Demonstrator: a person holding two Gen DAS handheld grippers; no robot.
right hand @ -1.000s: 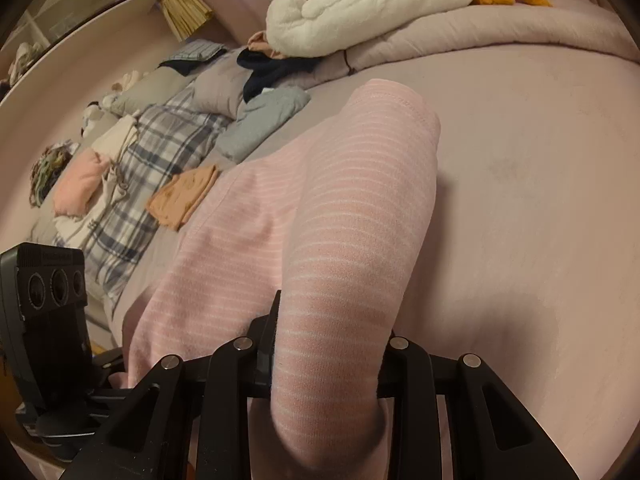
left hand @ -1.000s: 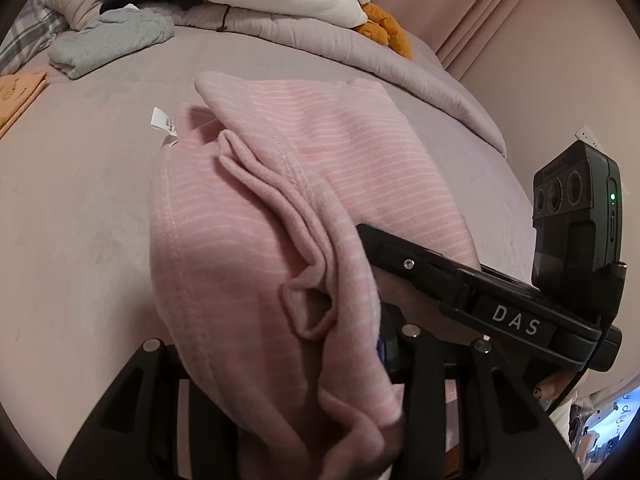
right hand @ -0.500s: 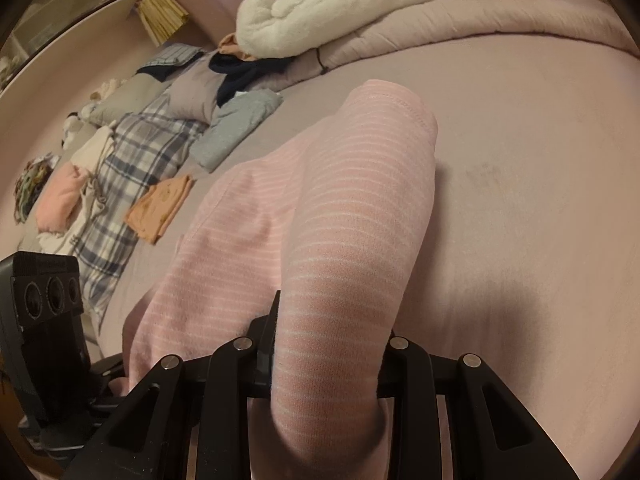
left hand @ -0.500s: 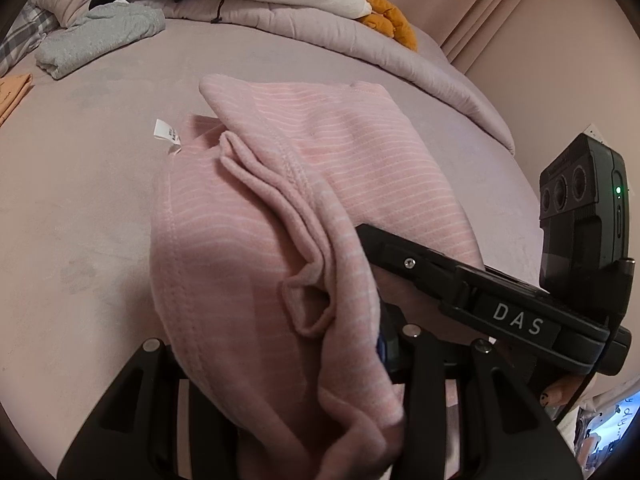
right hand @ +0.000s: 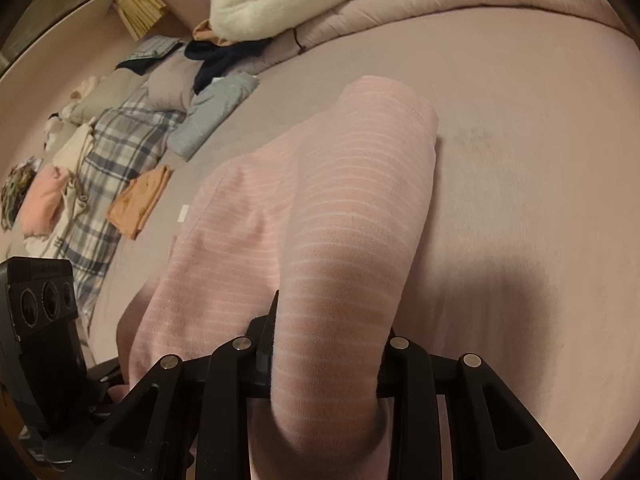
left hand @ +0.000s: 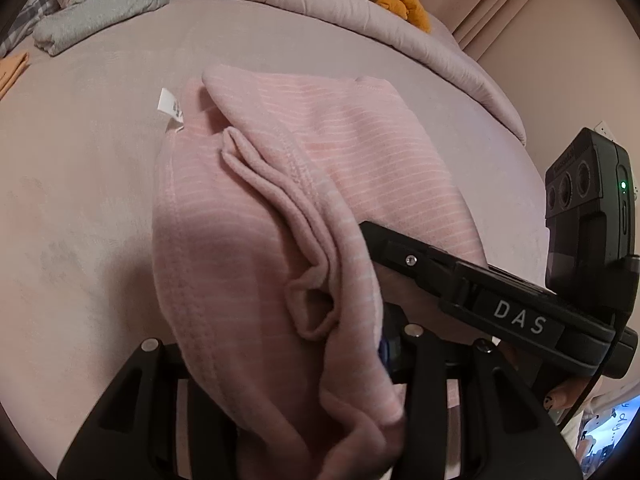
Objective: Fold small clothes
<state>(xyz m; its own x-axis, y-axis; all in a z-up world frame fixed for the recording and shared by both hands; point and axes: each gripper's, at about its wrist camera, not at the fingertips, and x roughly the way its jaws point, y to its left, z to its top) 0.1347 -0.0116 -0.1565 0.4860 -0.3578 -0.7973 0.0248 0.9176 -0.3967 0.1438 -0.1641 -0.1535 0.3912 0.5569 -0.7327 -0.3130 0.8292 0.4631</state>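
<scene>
Both grippers, left (left hand: 304, 364) and right (right hand: 324, 364), have stayed clamped on the pink striped knit garment (left hand: 320, 168), whose far half lies mid-frame on the mauve bed (left hand: 80, 184). It's slid lower in frame since a second ago, so the fold's probably being laid down.

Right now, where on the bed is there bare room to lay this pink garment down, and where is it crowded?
Bare bed sheet opens right of the pink striped garment, up to the rolled duvet. Another bare patch lies left of its white tag. Crowded: the far left edge, with the orange folded piece, grey folded top and plaid blanket.
</scene>
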